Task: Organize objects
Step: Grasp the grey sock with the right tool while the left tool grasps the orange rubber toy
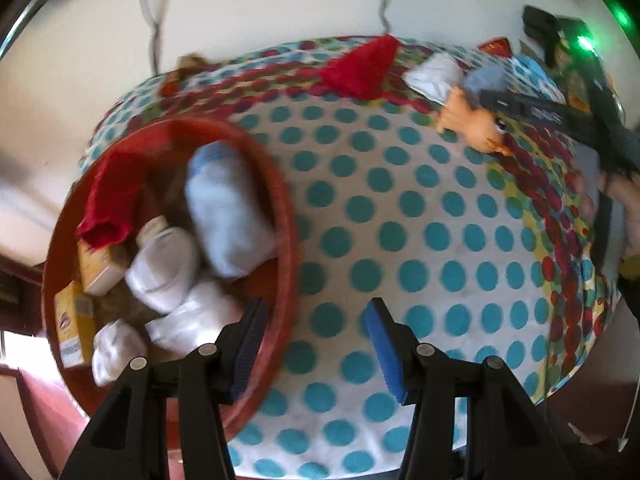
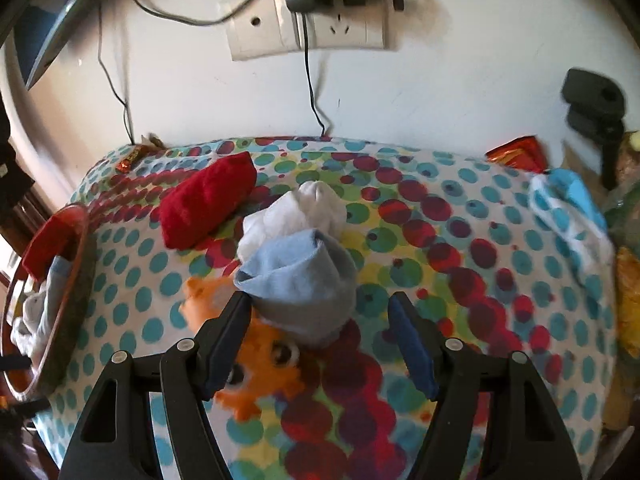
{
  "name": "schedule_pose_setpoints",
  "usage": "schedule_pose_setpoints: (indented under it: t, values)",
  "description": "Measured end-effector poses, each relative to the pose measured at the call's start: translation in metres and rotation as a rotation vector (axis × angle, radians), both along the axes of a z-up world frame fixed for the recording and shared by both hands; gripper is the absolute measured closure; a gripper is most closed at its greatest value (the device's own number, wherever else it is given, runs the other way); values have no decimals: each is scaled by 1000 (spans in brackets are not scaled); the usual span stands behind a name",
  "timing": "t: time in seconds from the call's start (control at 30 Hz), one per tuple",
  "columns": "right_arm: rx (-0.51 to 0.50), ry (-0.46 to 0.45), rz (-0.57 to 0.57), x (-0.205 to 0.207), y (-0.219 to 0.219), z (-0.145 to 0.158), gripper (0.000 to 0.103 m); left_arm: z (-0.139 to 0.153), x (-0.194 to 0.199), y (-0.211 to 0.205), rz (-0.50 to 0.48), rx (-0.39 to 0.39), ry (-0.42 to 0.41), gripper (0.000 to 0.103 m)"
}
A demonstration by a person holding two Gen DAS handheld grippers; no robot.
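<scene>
A red round basket at the left holds a pale blue sock roll, white sock rolls, a red cloth and yellow boxes. My left gripper is open and empty, its left finger over the basket's rim. My right gripper is open over a blue-grey sock roll that lies between its fingers on an orange toy. There is a gap on the roll's right side. Behind it lie a white sock roll and a red roll.
A dotted cloth covers the surface, which ends at a white wall with a socket plate and hanging cables. A blue-and-white sock and a red snack packet lie at the far right. The basket stands at the left edge.
</scene>
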State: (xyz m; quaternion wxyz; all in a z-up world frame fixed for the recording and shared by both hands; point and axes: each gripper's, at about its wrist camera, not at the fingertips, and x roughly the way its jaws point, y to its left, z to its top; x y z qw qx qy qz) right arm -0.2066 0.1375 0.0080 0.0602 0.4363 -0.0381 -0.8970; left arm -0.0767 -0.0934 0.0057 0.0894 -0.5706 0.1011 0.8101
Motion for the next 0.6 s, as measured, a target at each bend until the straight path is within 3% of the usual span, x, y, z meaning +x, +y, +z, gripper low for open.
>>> schedule_pose_setpoints:
  t: [0.07,0.23,0.33,0.43,0.6]
  values:
    - [-41,-20,12,-11,1,-8,36,-5,-7,16,-13,12,-15,50]
    - [-122,-10,29,-19,9,-11,75,-16,-28,43,1,45,-45,50]
    - [-117,19,42,-10,16,-8,77,-22,-42,61,27,57,-62,50]
    - [-46,76,26,9,30,1,77,-26,-54,79,37,75,-76,50]
    - [39,126,3,48,60,8,77,-22,-70,101,74,163,-93,50]
